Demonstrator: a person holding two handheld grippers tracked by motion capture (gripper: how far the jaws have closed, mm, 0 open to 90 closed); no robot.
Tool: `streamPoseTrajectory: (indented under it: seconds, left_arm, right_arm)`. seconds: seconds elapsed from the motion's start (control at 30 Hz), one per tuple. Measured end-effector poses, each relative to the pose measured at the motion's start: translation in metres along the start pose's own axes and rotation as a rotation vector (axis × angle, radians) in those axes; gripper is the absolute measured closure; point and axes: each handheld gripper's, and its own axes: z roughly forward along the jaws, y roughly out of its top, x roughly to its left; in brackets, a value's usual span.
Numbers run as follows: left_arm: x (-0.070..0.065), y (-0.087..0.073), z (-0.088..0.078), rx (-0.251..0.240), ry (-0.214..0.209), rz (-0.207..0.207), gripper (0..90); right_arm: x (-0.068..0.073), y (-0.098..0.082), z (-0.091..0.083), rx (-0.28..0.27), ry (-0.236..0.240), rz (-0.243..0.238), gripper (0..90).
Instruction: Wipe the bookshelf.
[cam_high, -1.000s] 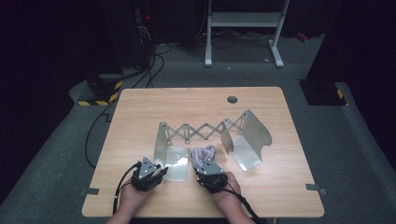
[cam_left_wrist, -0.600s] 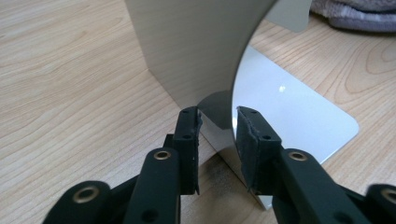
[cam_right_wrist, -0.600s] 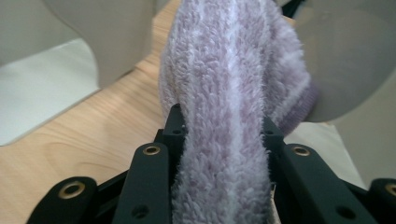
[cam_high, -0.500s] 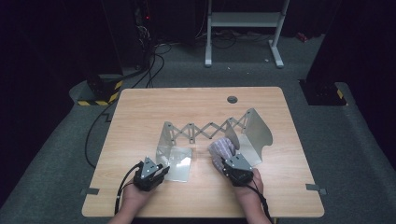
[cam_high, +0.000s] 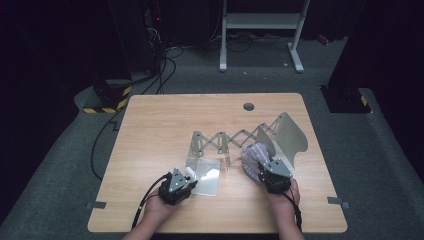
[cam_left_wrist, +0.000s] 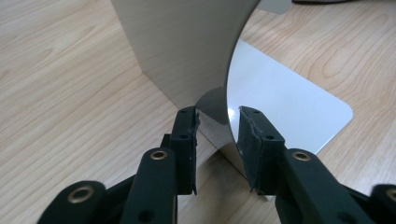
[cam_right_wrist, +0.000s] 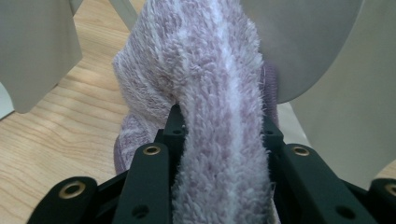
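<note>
Dark room, grey carpet floor, light wooden table (cam_high: 150, 130) in the middle.

Fuzzy lilac-and-white towel (cam_high: 253, 156) sits right of table centre, bunched up, just in front of the curved right end plate (cam_high: 292, 134) of a metal expanding rack (cam_high: 227, 141). Right gripper (cam_high: 267, 170) has the towel clamped: in the right gripper view the cloth (cam_right_wrist: 219, 116) fills the gap between both jaws, pads pressed into it, and it bulges up and over them. Pale metal plates stand close behind the towel on both sides in that view.

The rack's scissor lattice runs from the right plate to the left end plate (cam_high: 197, 145), whose flat shiny base (cam_high: 207, 175) lies on the table toward the person. Left gripper (cam_high: 189, 181) is at the near left corner of that base. In the left gripper view the jaws are partly open and have just been opening a little; the upright metal sheet's edge (cam_left_wrist: 229, 126) stands between the pads (cam_left_wrist: 247, 140); contact with them cannot be told.

Both hands come in from the near table edge, well apart. Cables, a white frame stand (cam_high: 260, 30) and black-yellow striped tape (cam_high: 102, 107) on the floor beyond the table.
</note>
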Motion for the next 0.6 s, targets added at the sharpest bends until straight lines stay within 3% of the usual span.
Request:
streamPoseTrajectory:
  seconds: [0.07, 0.2, 0.3, 0.4, 0.6]
  left_arm:
    - [-0.001, 0.0, -0.002, -0.003, 0.008, 0.014, 65.5]
    - [0.0, -0.005, -0.012, -0.031, 0.007, -0.005, 58.1]
    - [0.003, -0.01, -0.023, -0.049, 0.007, 0.006, 56.2]
    - [0.008, -0.015, -0.032, -0.066, -0.002, -0.021, 55.9]
    - [0.015, -0.019, -0.035, -0.063, 0.021, -0.058, 55.9]
  right_arm:
    - [0.002, 0.0, -0.001, -0.004, 0.009, -0.007, 66.5]
    - [0.008, 0.003, -0.007, -0.026, 0.041, -0.008, 66.4]
    - [0.014, 0.009, -0.014, -0.059, 0.061, -0.007, 66.3]
    - [0.019, 0.016, -0.023, -0.095, 0.074, -0.013, 66.3]
    - [0.028, 0.032, -0.037, -0.171, 0.101, -0.02, 66.2]
